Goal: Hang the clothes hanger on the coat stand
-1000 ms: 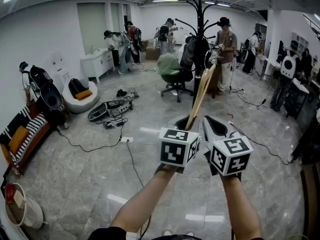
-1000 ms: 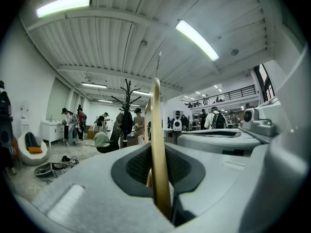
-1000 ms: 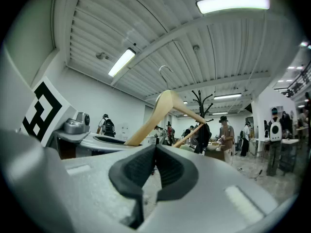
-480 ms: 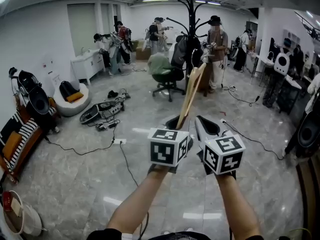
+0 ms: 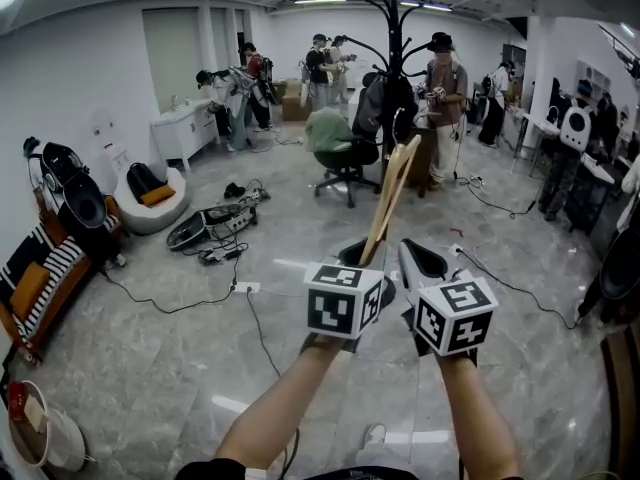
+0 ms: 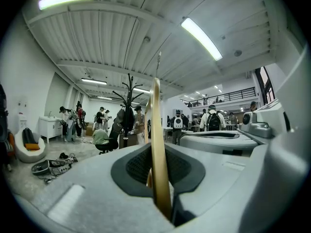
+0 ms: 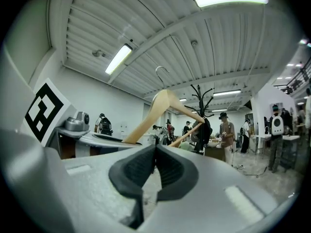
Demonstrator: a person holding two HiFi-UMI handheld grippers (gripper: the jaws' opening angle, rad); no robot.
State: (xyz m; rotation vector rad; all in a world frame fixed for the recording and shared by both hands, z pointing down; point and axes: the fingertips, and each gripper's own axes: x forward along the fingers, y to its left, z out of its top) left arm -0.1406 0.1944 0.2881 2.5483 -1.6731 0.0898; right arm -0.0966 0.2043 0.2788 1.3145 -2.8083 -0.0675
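Note:
A wooden clothes hanger with a metal hook stands tilted up from my left gripper, which is shut on its lower end. In the left gripper view the hanger rises edge-on out of the closed pads. My right gripper sits just to the right of it, shut and empty. From the right gripper view the hanger shows off to the left, apart from those jaws. The black coat stand stands far ahead across the room, with dark clothes on it; it also shows as the coat stand and the coat stand.
A green office chair and a person in a hat are next to the stand. Cables and gear lie on the floor at left. A striped sofa lines the left wall. Several people stand at the back.
The hanger stays gripped in the left gripper. Both grippers swayed slightly left and back with the view. A shoe now shows at the bottom edge.

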